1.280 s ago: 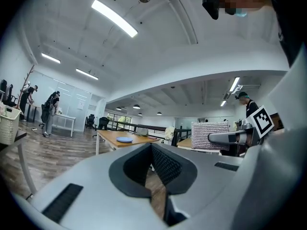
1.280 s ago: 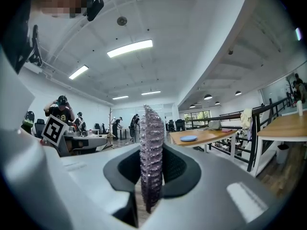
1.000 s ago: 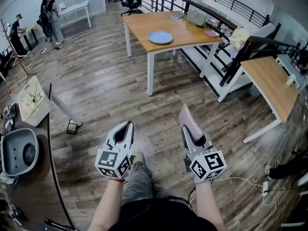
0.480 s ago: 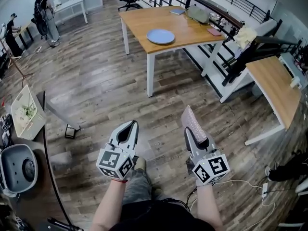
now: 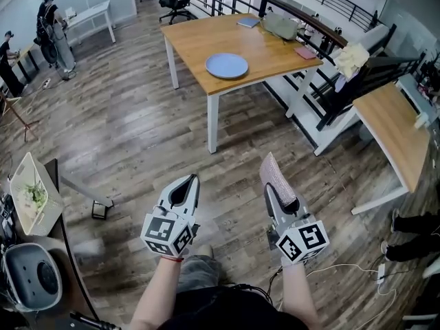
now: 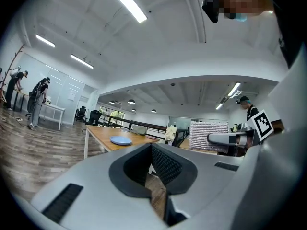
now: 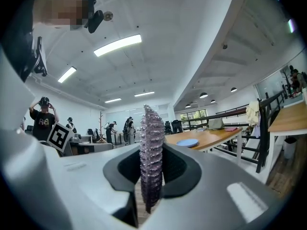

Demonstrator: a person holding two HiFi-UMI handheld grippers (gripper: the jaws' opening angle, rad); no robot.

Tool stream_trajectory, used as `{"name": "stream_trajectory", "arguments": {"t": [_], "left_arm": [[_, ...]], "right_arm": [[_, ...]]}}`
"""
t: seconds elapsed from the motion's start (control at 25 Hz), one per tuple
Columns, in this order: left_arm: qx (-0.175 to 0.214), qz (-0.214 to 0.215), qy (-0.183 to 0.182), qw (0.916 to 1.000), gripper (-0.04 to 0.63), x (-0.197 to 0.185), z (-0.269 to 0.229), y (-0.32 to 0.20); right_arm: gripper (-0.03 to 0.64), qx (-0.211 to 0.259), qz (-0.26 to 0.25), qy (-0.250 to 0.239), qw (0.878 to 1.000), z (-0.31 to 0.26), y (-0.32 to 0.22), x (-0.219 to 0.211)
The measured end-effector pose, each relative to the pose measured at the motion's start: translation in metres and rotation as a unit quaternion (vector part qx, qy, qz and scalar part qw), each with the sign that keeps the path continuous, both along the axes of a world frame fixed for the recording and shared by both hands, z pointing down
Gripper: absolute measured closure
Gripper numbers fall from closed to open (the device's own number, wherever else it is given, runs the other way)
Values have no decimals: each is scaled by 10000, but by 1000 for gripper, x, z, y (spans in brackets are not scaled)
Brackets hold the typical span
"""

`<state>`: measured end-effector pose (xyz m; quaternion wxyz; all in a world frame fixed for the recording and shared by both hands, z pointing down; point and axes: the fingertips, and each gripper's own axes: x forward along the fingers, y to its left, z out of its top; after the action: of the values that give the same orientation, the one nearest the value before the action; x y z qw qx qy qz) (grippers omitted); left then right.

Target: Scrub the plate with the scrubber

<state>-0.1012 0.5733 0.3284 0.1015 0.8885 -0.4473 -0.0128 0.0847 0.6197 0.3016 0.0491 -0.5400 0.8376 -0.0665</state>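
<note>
A light blue plate [image 5: 227, 65] lies on a wooden table [image 5: 199, 43] well ahead of me; it also shows as the plate [image 6: 121, 140] and the plate [image 7: 187, 142] in the two gripper views. My right gripper [image 5: 273, 184] is shut on a flat pinkish-grey scrubber [image 5: 276, 175], which stands on edge between its jaws as the scrubber [image 7: 151, 157]. My left gripper [image 5: 188, 182] is shut with nothing in it, its jaws meeting in the left gripper view [image 6: 154, 176]. Both grippers hang over the wood floor, far short of the table.
A second wooden desk [image 5: 387, 126] stands at the right beside a black railing [image 5: 323, 33]. Grey bag [image 5: 280, 25], book [image 5: 249, 22] and pink item [image 5: 304, 52] lie on the plate's table. People [image 5: 53, 26] stand far left. A basket [image 5: 31, 194] sits at the left.
The table with the plate has drawn nearer and lower in the head view as I walk toward it. Both grippers keep their pose, the right still holding the scrubber.
</note>
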Motion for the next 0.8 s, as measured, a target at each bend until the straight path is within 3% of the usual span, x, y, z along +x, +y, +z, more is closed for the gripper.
{"name": "stream_trajectory", "arguments": {"t": [0.36,0.8], "left_arm": [[-28,130,1,9999,600,-27,7,-77],[-137,160,68,9998,600,-41,16,-127]], "right_arm": [[540,4,169,-115,9998,6,-73,-23],[540,-104,279,-206,9993,10,-126,-26]]}}
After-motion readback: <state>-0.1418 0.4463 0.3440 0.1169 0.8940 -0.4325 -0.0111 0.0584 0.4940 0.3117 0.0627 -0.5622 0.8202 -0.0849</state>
